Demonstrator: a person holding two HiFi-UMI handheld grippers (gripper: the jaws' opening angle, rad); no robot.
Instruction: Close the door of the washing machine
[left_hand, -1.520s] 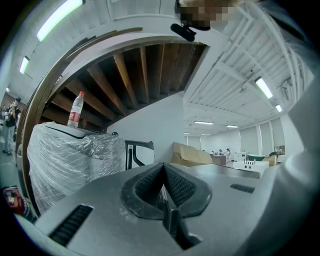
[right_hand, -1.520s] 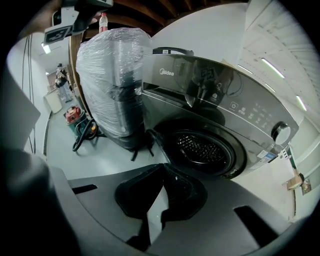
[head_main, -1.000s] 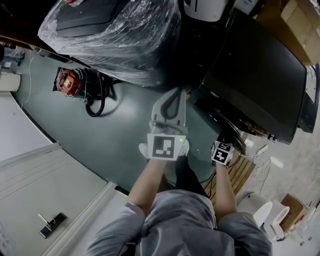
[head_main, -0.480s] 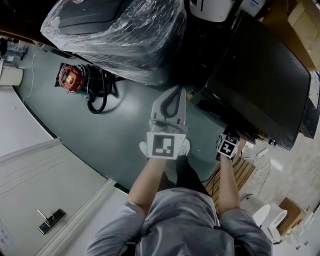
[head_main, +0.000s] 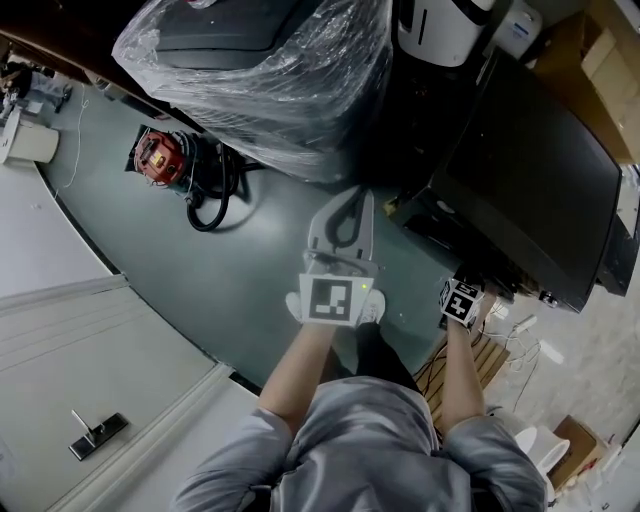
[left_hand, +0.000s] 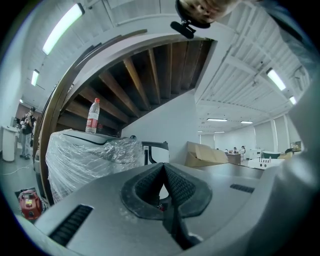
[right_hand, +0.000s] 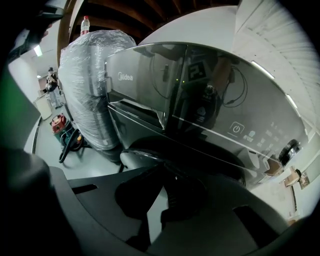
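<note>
The black front-loading washing machine (head_main: 530, 160) stands at the right, and its glossy front panel (right_hand: 200, 100) fills the right gripper view. Its round dark door (right_hand: 150, 152) juts out low from the front, just beyond my right gripper (right_hand: 164, 167), whose jaws are shut with nothing between them. In the head view only that gripper's marker cube (head_main: 460, 300) shows, close to the machine's front. My left gripper (head_main: 345, 215) is held out over the green floor left of the machine; its jaws are shut and empty, tips touching (left_hand: 163, 166).
A large appliance wrapped in clear plastic (head_main: 270, 70) stands left of the washer, a bottle (left_hand: 92, 116) on top. A red vacuum with a black hose (head_main: 165, 155) lies on the floor. Cables and a wooden pallet (head_main: 485, 345) are at the lower right.
My right gripper has shifted a little to the right, nearer the washer's front. The left gripper has kept its pose while the head view has drifted.
</note>
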